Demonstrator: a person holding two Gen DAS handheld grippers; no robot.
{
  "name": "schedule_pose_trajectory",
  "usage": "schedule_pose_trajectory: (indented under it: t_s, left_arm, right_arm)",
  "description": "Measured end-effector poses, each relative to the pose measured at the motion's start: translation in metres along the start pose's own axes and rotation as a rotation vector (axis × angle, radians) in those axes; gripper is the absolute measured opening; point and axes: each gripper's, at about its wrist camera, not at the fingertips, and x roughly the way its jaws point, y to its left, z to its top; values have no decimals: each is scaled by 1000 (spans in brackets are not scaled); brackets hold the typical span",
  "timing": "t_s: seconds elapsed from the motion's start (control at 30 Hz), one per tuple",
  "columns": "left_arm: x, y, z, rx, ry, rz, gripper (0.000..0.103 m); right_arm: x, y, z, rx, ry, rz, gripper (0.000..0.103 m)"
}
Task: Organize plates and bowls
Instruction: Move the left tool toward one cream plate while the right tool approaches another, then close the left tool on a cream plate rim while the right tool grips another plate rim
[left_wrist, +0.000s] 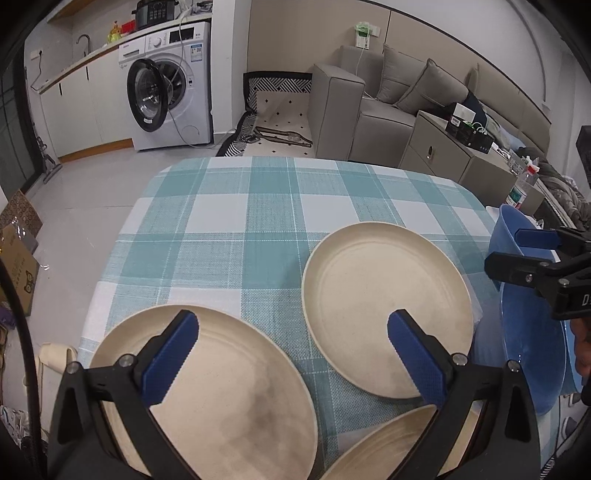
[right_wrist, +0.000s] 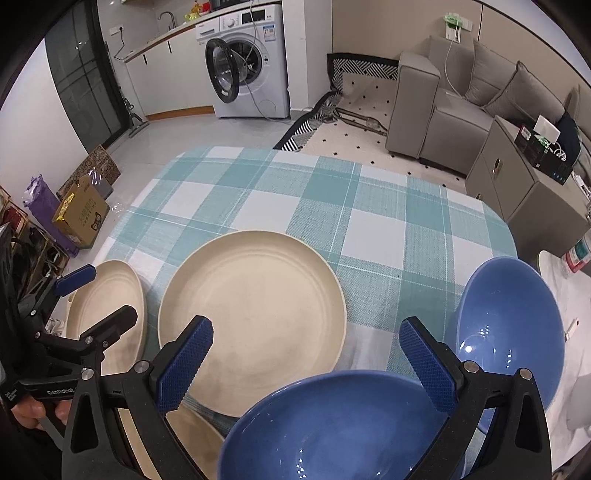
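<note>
Three cream plates (left_wrist: 388, 310) and two blue bowls (right_wrist: 332, 424) sit spread out on the checked worktop (left_wrist: 258, 221), nothing stacked yet. Left gripper (left_wrist: 291, 358) hangs wide open over the gap between plates, right gripper (right_wrist: 306, 362) is spread apart above the near bowl, both empty. Plates look light, stiff and matte, so I'd pinch one at the raised rim. Bowls look glossy, probably slippery and breakable, so clamp the wall squarely.
</note>
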Motion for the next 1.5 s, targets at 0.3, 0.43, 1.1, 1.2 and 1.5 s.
schedule_pose_trajectory:
  t_s: [0.3,0.43,1.1,1.2,1.5]
  left_arm:
    - [22,-3,4,2,74,-11,91]
    - [31,-3,5,-6,101,-31,87]
    - [62,-16,3,21,222,-87,56]
    - [65,-18,1,30,237,-90,50]
    - [68,-27,-8,67,257,-84,44]
  right_arm:
    - [25,-4,13,0,49,28,103]
    - [38,-7,14,3,87,31,101]
    - [87,-21,15,-17,238,45,69]
    - [91,-21,14,-21,253,47,61]
    - [98,-19,9,-51,285,42,37]
